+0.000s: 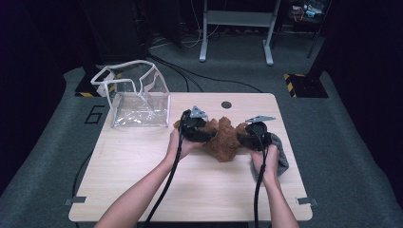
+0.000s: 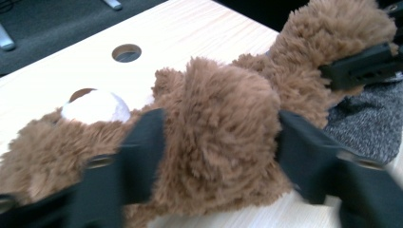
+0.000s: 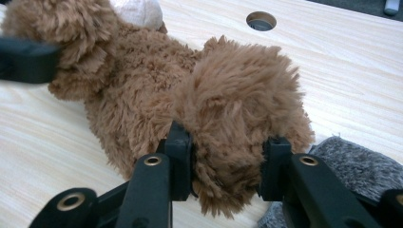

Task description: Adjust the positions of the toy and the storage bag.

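1. Table (image 1: 142,161): light wood, with a round cable hole (image 1: 226,104) near the far edge.
2. Clear plastic bag (image 1: 138,97): stands open at the far-left corner, well apart from both grippers.
3. Brown plush toy (image 1: 223,137): lies mid-table, right of centre, between the two grippers; a white patch (image 2: 95,107) shows on it in the left gripper view.
4. Grey cloth (image 1: 280,152): lies on the table just beside the toy's right end, under the right hand.
5. Left gripper (image 1: 196,127): jaws pinch a fluffy part of the toy, fur bulging between them.
6. Right gripper (image 1: 254,135): jaws pinch another furry part of the toy at its right end, pads sunk into the pile.
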The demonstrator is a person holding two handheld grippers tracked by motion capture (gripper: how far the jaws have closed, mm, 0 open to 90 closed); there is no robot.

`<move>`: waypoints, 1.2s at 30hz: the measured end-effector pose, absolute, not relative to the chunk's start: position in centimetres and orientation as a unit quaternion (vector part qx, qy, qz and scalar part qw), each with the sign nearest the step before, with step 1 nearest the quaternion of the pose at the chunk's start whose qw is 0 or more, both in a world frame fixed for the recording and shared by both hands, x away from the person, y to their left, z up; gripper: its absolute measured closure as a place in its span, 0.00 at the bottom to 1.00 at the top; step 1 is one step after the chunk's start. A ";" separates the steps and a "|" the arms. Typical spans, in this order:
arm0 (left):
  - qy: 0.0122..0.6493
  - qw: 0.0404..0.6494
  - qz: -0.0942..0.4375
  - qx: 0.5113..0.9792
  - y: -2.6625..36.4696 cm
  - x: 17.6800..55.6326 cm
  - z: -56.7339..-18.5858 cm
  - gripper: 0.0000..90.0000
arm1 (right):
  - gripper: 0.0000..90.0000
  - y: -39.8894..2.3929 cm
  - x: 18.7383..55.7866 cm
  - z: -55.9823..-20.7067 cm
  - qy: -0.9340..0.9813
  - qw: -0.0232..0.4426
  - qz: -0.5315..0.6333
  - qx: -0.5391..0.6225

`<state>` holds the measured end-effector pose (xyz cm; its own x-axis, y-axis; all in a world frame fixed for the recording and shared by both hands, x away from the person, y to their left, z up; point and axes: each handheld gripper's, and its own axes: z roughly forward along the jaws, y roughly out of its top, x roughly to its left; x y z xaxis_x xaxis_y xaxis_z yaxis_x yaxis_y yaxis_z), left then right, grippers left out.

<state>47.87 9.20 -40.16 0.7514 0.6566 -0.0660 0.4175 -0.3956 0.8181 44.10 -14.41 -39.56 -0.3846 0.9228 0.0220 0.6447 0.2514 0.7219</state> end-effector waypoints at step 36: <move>0.353 0.473 0.097 0.802 15.9 42.7 -47.6 0.83 | 0.27 -17.6 50.2 -44.2 0.754 0.101 0.294 0.579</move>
